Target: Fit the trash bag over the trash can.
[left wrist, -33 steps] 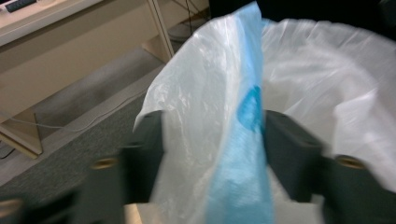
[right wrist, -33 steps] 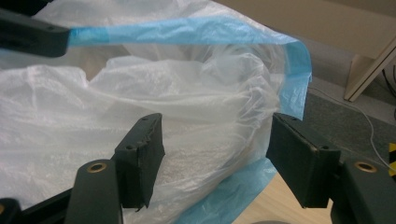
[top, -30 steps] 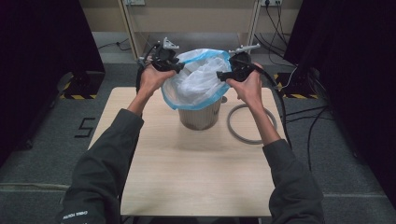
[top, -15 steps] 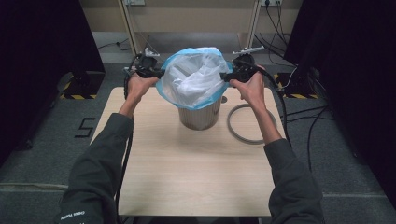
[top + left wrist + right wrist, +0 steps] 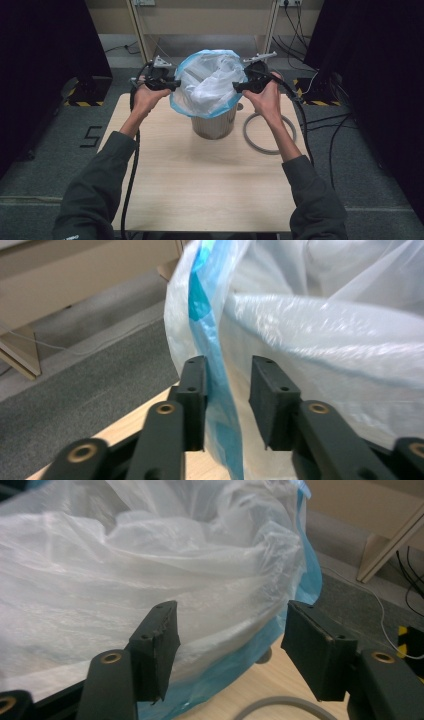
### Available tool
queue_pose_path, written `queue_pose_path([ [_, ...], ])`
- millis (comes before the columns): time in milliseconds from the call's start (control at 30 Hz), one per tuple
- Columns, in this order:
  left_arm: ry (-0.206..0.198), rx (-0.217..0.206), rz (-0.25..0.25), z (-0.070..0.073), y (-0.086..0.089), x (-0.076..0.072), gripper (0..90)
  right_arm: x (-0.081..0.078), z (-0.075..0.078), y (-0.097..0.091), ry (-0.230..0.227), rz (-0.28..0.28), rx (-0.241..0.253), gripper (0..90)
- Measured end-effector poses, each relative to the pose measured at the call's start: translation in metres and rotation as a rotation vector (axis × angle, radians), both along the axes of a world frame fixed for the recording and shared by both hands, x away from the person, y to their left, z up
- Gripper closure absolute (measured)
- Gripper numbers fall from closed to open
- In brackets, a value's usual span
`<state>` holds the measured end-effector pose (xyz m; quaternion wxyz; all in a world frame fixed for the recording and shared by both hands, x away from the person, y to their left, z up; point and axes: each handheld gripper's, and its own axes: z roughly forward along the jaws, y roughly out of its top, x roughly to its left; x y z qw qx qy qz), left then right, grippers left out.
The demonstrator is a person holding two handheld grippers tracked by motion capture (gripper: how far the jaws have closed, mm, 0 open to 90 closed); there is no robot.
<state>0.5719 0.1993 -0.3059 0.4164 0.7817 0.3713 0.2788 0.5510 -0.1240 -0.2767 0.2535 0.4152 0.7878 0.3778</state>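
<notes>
A translucent white bag with a blue rim [image 5: 207, 82] is draped over a metal bin [image 5: 215, 125] at the far middle of the table. My left gripper [image 5: 172, 85] is at the bag's left side. In the left gripper view the blue edge [image 5: 220, 405] hangs between the jaws of that gripper [image 5: 227, 400], lying against one pad with a gap to the other; these jaws have just been opening. My right gripper [image 5: 239, 87] is at the bag's right side. Its jaws [image 5: 232, 645] stand wide apart around the bag's rim [image 5: 125, 570] without pressing on it.
A grey hose ring [image 5: 270, 132] lies on the wooden table [image 5: 200, 190] just right of the bin. A light shelf frame [image 5: 135, 30] stands behind the table. Cables [image 5: 330, 115] run over the floor at the right, and dark curtains close off both sides.
My left hand has moved left and down with the bag's edge. The bag's mouth now sits wider and lower over the bin. The right hand has kept its place.
</notes>
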Motion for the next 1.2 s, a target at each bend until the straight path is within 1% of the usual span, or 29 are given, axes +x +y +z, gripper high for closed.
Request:
queue_pose_path([
  [67,-0.017,0.006,0.011,0.006,0.002,-0.004,59.9,0.005,-0.001,-0.002,0.004,-0.002,0.009,45.8],
  [100,-0.014,-0.004,0.017,0.01,0.003,-0.006,57.2,0.009,-0.002,-0.004,0.006,-0.006,0.011,45.9],
  [133,-0.02,-0.005,0.019,0.013,0.004,-0.007,55.8,0.013,-0.002,-0.006,0.012,-0.009,0.028,48.3],
  [167,-0.026,-0.013,0.027,0.016,0.006,-0.008,54.8,0.016,-0.003,-0.007,0.019,-0.008,0.033,50.7],
  [200,-0.032,-0.023,0.034,0.018,0.007,-0.008,53.5,0.021,-0.004,-0.009,0.018,-0.007,0.038,50.7],
  [233,-0.032,-0.021,0.032,0.021,0.009,-0.009,52.3,0.026,-0.005,-0.011,0.026,-0.008,0.059,52.9],
  [267,-0.034,-0.018,0.031,0.022,0.009,-0.01,52.0,0.031,-0.006,-0.012,0.033,-0.003,0.065,55.0],
  [300,-0.041,-0.02,0.031,0.025,0.009,-0.011,51.0,0.035,-0.006,-0.013,0.032,-0.001,0.065,54.9],
  [333,-0.043,-0.028,0.029,0.026,0.01,-0.012,49.9,0.041,-0.007,-0.015,0.027,0.009,0.071,58.2],
  [367,-0.046,-0.04,0.029,0.028,0.01,-0.013,48.5,0.047,-0.008,-0.016,0.023,0.019,0.067,58.1],
  [400,-0.046,-0.042,0.026,0.029,0.01,-0.014,47.5,0.053,-0.009,-0.017,0.02,0.024,0.078,59.5],
  [433,-0.05,-0.049,0.023,0.03,0.009,-0.014,47.5,0.058,-0.009,-0.018,0.02,0.031,0.072,59.7],
  [500,-0.055,-0.056,0.022,0.032,0.007,-0.014,46.6,0.066,-0.008,-0.018,0.004,0.037,0.063,57.8],
  [533,-0.056,-0.059,0.019,0.033,0.006,-0.015,45.9,0.067,-0.007,-0.018,-0.001,0.018,0.054,54.7],
  [567,-0.058,-0.06,0.017,0.034,0.005,-0.015,45.1,0.065,-0.004,-0.018,-0.01,-0.012,0.051,49.0],
  [600,-0.059,-0.056,0.013,0.035,0.004,-0.014,44.7,0.062,-0.002,-0.017,-0.013,-0.019,0.058,47.3],
  [667,-0.062,-0.058,0.014,0.036,0.002,-0.013,43.6,0.052,0.003,-0.013,-0.016,-0.022,0.073,44.3],
  [700,-0.061,-0.068,0.018,0.037,0.001,-0.013,43.2,0.046,0.004,-0.011,-0.016,-0.023,0.072,43.5],
  [767,-0.057,-0.075,0.016,0.038,-0.001,-0.012,41.9,0.036,0.005,-0.007,-0.003,-0.015,0.057,41.3],
  [867,-0.06,-0.084,0.02,0.039,-0.006,-0.011,40.1,0.024,0.0,-0.002,0.017,-0.004,0.045,39.8],
  [900,-0.073,-0.082,0.016,0.04,-0.008,-0.009,39.6,0.023,-0.001,-0.001,0.018,-0.007,0.032,39.8],
  [933,-0.072,-0.082,0.012,0.041,-0.01,-0.008,39.3,0.023,-0.004,0.0,0.028,-0.013,0.016,41.1],
  [967,-0.062,-0.088,0.014,0.041,-0.013,-0.008,39.0,0.024,-0.006,-0.001,0.037,-0.012,0.003,43.9],
  [1000,-0.068,-0.086,0.018,0.042,-0.016,-0.006,38.6,0.027,-0.007,-0.003,0.039,-0.003,0.017,51.1],
  [1033,-0.064,-0.086,0.019,0.042,-0.018,-0.006,38.0,0.029,-0.008,-0.005,0.042,0.008,0.038,53.8],
  [1067,-0.062,-0.089,0.018,0.043,-0.019,-0.005,37.6,0.032,-0.008,-0.007,0.054,0.008,0.054,54.2],
  [1100,-0.064,-0.089,0.014,0.044,-0.021,-0.005,37.5,0.035,-0.008,-0.008,0.056,0.012,0.061,56.9],
  [1133,-0.068,-0.088,0.014,0.044,-0.021,-0.004,37.5,0.039,-0.007,-0.009,0.058,0.008,0.054,57.5],
  [1200,-0.064,-0.094,0.018,0.044,-0.022,-0.003,37.2,0.048,-0.007,-0.012,0.058,0.005,0.059,58.9],
])
